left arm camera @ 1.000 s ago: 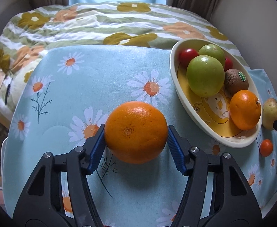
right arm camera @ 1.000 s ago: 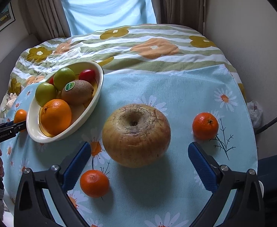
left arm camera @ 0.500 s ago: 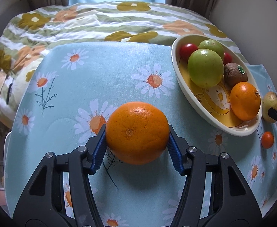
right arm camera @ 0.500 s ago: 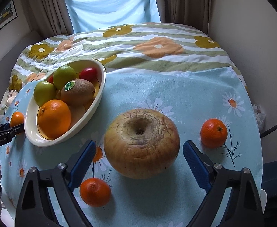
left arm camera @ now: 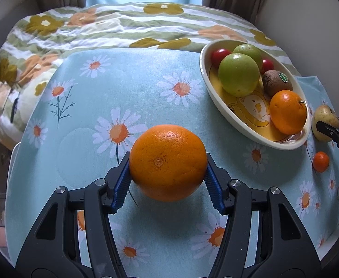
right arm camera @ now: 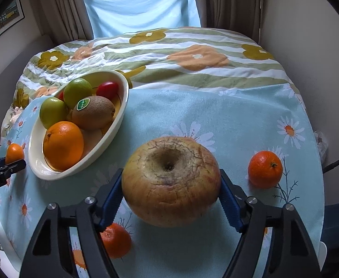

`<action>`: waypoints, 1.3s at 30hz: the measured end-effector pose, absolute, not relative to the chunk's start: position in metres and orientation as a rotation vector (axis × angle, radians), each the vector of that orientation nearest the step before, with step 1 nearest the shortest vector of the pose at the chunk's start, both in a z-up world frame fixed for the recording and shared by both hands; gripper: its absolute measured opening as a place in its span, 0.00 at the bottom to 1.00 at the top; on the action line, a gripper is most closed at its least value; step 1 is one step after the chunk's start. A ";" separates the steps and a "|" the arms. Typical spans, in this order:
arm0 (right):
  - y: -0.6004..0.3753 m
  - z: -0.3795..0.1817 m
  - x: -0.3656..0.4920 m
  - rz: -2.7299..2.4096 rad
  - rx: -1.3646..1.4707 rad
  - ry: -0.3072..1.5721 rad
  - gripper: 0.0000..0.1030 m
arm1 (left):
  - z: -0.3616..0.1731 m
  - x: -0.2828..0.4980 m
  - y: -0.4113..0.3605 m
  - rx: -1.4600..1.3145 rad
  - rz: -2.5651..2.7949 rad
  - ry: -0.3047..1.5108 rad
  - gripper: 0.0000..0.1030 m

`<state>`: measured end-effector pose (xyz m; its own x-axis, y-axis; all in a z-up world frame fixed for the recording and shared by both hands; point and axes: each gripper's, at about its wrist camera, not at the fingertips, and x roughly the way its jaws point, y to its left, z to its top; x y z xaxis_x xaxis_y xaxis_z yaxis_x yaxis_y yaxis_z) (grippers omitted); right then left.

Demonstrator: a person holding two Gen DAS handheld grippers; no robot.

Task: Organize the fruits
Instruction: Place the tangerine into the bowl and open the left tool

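My left gripper (left arm camera: 168, 183) is shut on a large orange (left arm camera: 168, 162) and holds it just above the daisy cloth. My right gripper (right arm camera: 170, 197) is shut on a big cracked brownish apple (right arm camera: 170, 180), its blue pads touching both sides. The cream oval bowl (left arm camera: 218, 99) holds green apples, a kiwi, red tomatoes and an orange; it also shows in the right wrist view (right arm camera: 120, 111), to the left of the apple. The apple also shows in the left wrist view (left arm camera: 324, 120), past the bowl's right end.
Small tangerines lie on the cloth: one right of the apple (right arm camera: 265, 169), one under my right gripper's left finger (right arm camera: 116, 241), one by the bowl (left arm camera: 321, 161). A flowered quilt (right arm camera: 192, 53) lies behind the table. A wall stands to the right.
My right gripper has moved forward around the apple and closed its pads on it. My left gripper has lifted the orange a little and drifted back from the bowl.
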<state>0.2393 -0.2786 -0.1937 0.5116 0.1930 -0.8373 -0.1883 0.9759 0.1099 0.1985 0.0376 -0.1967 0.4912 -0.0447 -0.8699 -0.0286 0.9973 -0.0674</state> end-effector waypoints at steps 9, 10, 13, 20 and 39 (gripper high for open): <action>-0.279 -0.174 0.232 0.268 -0.012 0.979 0.69 | -0.166 0.183 0.030 -0.076 -0.001 1.022 0.61; -0.278 -0.169 0.230 0.273 -0.017 0.974 0.69 | -0.162 0.182 0.029 -0.074 -0.001 1.017 0.61; -0.276 -0.155 0.225 0.292 -0.024 0.967 0.69 | -0.148 0.179 0.025 -0.064 -0.011 1.000 0.61; -0.265 -0.123 0.215 0.349 -0.033 0.936 0.69 | -0.112 0.182 0.012 -0.032 -0.048 0.948 0.61; -0.245 -0.083 0.228 0.314 0.030 0.893 0.69 | -0.097 0.262 -0.042 0.100 -0.310 0.927 0.61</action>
<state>0.2285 -0.2454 -0.0830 0.5848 0.2813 -0.7609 -0.2568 0.9539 0.1553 0.2624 -0.0420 -0.0970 0.5597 -0.2201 -0.7989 0.3052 0.9511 -0.0482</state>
